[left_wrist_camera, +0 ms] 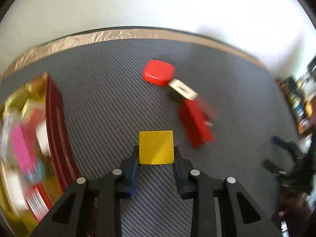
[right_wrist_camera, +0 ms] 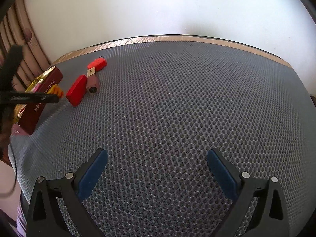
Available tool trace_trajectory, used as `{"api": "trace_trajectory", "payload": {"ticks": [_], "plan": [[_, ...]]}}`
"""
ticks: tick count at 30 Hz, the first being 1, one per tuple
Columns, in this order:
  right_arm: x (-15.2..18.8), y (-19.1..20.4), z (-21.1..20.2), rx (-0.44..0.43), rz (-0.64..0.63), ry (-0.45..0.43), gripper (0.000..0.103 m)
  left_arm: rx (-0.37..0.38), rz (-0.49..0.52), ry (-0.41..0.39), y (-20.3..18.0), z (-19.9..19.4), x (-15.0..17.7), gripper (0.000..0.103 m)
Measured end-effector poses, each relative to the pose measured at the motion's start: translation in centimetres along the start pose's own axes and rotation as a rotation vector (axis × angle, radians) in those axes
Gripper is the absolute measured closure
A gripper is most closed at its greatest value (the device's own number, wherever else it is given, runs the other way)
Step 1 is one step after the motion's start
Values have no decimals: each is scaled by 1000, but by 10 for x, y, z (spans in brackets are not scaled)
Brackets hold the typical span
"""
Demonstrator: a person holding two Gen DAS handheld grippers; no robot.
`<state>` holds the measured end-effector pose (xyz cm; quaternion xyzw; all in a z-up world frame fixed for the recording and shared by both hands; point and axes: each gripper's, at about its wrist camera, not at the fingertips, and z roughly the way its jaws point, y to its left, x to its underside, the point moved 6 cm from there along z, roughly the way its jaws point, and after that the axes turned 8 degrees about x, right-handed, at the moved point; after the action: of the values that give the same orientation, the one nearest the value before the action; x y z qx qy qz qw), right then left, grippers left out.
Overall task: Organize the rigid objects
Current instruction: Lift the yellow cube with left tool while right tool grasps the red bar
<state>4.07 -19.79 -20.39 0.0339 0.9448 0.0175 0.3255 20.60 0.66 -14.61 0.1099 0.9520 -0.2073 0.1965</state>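
Note:
My left gripper [left_wrist_camera: 156, 154] is shut on a yellow block [left_wrist_camera: 156, 147] and holds it above the grey mat [left_wrist_camera: 110, 90]. Beyond it lie a red rounded piece [left_wrist_camera: 159, 72], a small white-topped box [left_wrist_camera: 182, 88] and a red rectangular block [left_wrist_camera: 195, 123]. To the left stands a dark red box [left_wrist_camera: 57, 122] with gold lining and several items inside, blurred. My right gripper [right_wrist_camera: 157, 169] is open and empty over the mat [right_wrist_camera: 177, 98]. In the right wrist view the red block [right_wrist_camera: 76, 90], a pink box [right_wrist_camera: 92, 83], the red rounded piece [right_wrist_camera: 97, 64] and the dark red box [right_wrist_camera: 42, 98] lie at the far left.
The mat has a tan taped far edge [left_wrist_camera: 118, 34] against a white wall. The left gripper's black frame [right_wrist_camera: 29, 96] crosses the left of the right wrist view. A curtain [right_wrist_camera: 23, 45] hangs at the far left. Cluttered shelves [left_wrist_camera: 300, 102] show at the right.

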Motion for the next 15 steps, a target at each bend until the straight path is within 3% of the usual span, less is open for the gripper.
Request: {"api": "trace_trajectory", "payload": {"ticks": [3,8,13,15], "plan": [[0,0,0,4,0,-3,2,48,-60,-47,-16,-19,29,73],[-1,-2,-7,11,11,-23,4,-2,-51,-102,-34,-47,71,73],[-14,37,-22,-152,34,-31,14,-65,-128,-132,-18,-60,106,73],[-23,68,-22,-207,-3,-19,27,-53,-188,-133,-7,-65,124,73]]}}
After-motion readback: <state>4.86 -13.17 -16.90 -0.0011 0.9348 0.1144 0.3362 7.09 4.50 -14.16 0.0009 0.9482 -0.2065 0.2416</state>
